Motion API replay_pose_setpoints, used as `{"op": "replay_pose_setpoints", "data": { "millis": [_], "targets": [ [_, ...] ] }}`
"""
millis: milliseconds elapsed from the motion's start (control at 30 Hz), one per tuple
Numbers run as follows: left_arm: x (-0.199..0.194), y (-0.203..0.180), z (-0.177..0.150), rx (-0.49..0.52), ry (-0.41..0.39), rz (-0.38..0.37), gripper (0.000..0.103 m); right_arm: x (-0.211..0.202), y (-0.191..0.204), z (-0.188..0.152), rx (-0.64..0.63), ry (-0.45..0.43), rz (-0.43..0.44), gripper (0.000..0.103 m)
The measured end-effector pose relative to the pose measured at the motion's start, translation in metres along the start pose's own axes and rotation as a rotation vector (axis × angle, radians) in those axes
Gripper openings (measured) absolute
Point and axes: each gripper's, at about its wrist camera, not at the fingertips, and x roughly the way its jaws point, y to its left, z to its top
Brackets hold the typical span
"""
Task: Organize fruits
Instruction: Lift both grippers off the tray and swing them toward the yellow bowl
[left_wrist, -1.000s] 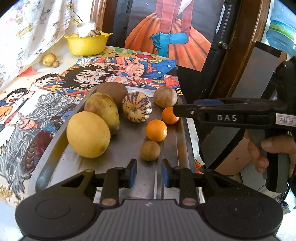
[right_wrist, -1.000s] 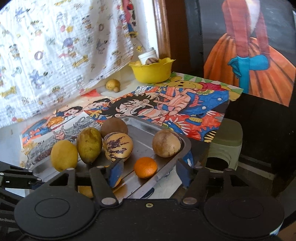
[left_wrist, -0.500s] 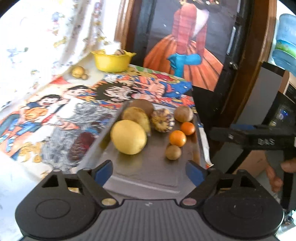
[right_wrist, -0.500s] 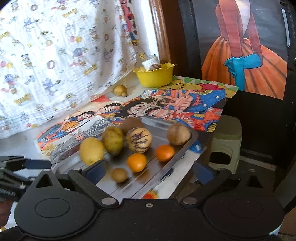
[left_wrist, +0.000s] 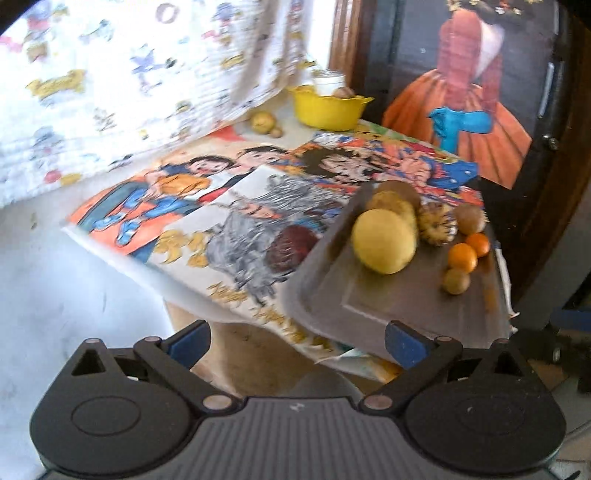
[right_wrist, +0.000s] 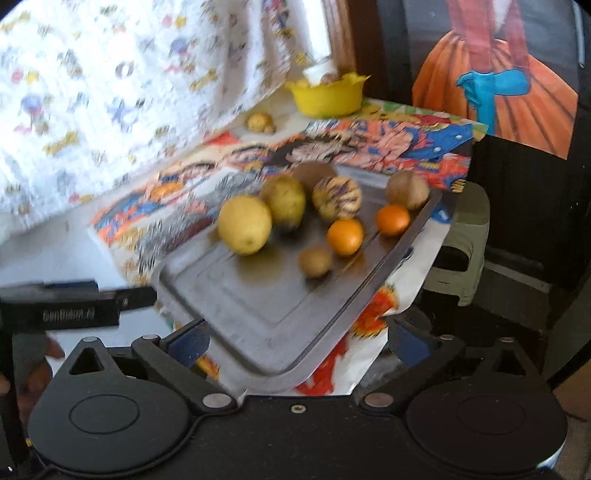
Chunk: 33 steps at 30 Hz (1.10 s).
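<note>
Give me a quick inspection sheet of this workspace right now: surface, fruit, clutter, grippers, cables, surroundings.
Surface: table with cartoon posters laid over it.
Job's things: metal tray holding a large yellow fruit, a striped fruit, two oranges, brown and greenish fruits.
Clutter: yellow bowl at the far edge, small fruit loose beside it.
Grippers: left gripper open, empty; right gripper open, empty.
Cables: nothing seen.
Surroundings: printed cloth hanging behind, green stool beside the table.
</note>
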Motion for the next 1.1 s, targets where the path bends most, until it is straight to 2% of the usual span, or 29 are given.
{"op": "replay_pose_setpoints", "data": {
  "millis": [333,500,833,1100],
  "targets": [
    [0.005,0.020,-0.003,-0.027,0.016,0.085,0.102,0.006,0.038,0.011,-0.070,0.017,0.046,0.102],
    [0.008,0.027,-0.001,-0.036,0.024,0.114,0.102,0.012,0.043,0.019,-0.080,0.012,0.057,0.102],
    [0.013,0.039,0.015,0.002,0.019,0.173,0.102,0.023,0.023,0.039,0.018,-0.061,0.159,0.102],
    [0.031,0.057,0.051,0.023,-0.016,0.251,0.103,0.031,0.003,0.071,0.026,-0.129,0.169,0.102]
  ]
}}
